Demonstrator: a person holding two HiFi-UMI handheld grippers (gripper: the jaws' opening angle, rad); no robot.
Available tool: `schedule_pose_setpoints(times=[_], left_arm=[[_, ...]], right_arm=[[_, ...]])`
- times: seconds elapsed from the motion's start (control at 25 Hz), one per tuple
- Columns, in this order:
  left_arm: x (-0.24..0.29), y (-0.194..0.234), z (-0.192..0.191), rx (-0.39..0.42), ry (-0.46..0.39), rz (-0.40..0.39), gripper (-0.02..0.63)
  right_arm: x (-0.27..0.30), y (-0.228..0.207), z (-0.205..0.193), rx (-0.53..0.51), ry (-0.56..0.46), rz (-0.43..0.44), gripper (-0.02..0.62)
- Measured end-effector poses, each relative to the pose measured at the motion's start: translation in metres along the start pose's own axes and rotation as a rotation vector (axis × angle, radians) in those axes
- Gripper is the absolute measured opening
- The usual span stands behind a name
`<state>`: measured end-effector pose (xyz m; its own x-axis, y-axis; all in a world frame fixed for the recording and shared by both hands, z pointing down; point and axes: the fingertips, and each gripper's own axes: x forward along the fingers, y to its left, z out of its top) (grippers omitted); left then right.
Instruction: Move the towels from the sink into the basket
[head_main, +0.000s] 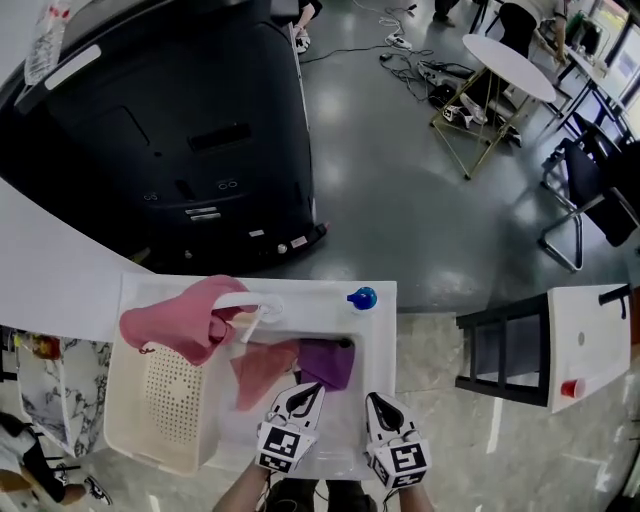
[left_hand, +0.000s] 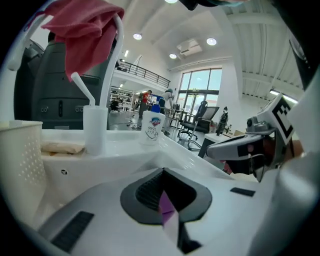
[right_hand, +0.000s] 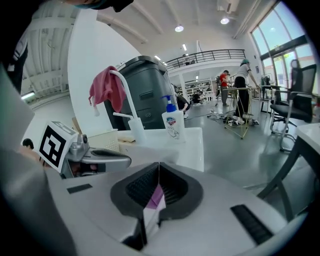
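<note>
Hovering over the sink's (head_main: 376, 322) near edge, we keep the left gripper (head_main: 305, 395) and right gripper (head_main: 379, 403) shut, holding nothing. A purple towel (head_main: 328, 362) and a salmon towel (head_main: 262, 368) lie in the sink. A pink towel (head_main: 175, 318) drapes the faucet (head_main: 245, 299), and the basket (head_main: 170, 420) stands just to the left.

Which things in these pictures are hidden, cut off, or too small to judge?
Head view: the pink towel over the faucet hides the basket's far corner.
Head view: the left tool and right tool cover the sink's near rim.
Both tool views: each tool's own body blocks the sink; only a purple sliver shows at the shut jaws.
Soap bottle label: too small to read.
</note>
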<state>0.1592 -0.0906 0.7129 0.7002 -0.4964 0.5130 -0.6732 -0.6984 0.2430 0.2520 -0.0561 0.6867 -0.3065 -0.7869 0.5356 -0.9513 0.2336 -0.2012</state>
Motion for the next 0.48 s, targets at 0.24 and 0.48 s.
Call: schedule_pose_setpoints(times=[0.24, 0.48], left_arm=[[0.036, 0.007, -0.026, -0.013, 0.083, -0.015, 0.002], [0.069, 0.002, -0.049, -0.054, 0.177, -0.05, 0.081]], right_arm=[[0.005, -0.012, -0.007, 0.019, 0.021, -0.016, 0.029], [0.002, -0.025, -0.013, 0.034, 0.041, -0.033, 0.029]])
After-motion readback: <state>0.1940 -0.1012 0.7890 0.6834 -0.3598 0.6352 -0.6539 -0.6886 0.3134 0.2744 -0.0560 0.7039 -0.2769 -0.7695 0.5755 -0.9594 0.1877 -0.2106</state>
